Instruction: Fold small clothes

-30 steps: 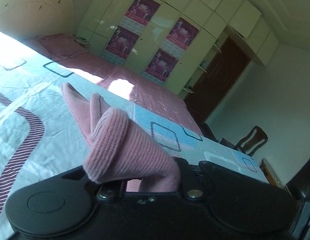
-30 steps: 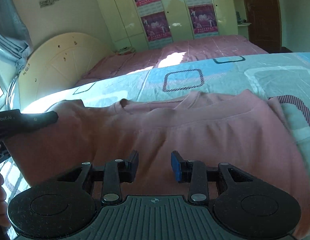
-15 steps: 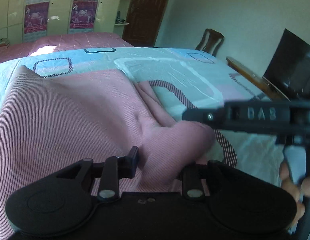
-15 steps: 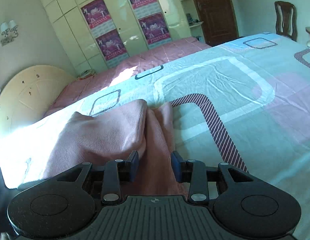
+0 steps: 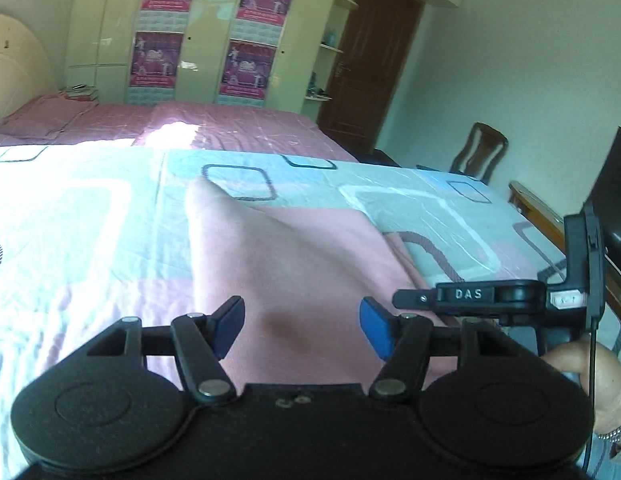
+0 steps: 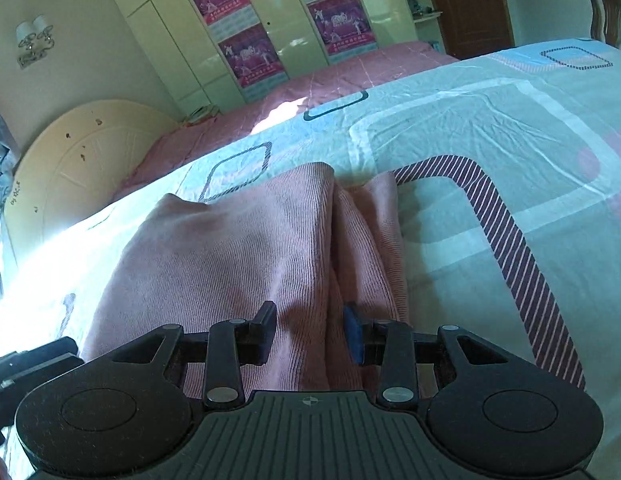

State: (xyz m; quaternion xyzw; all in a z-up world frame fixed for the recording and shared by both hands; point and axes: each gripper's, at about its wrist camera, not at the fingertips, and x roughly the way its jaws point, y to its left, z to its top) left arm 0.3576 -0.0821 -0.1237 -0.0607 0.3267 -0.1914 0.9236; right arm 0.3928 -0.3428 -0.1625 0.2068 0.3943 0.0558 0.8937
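Observation:
A pink ribbed garment [image 5: 302, 256] lies folded on the patterned bedspread [image 5: 90, 240]. My left gripper [image 5: 300, 316] hovers just over its near part, jaws opening, with nothing pressed between the blue pads. In the right wrist view the garment [image 6: 230, 248] shows a folded-over upper layer and a narrower strip along its right side. My right gripper [image 6: 309, 316] sits low over that seam, partly open; cloth lies under and between the fingers but is not pinched. The right gripper also shows from the side in the left wrist view, at the garment's right edge.
The bedspread [image 6: 490, 140] stretches to the right of the garment. Behind it are a second bed with a pink sheet [image 5: 230, 128], a postered wardrobe [image 5: 206, 32], a brown door [image 5: 370, 68], a wooden chair [image 5: 482, 152], a dark screen [image 5: 614, 200] and a cream headboard [image 6: 82, 160].
My left gripper let go of the pink fabric it was carrying and its jaws spread. The garment now lies folded over. My right gripper shifted to the garment's right-hand seam, its gap unchanged.

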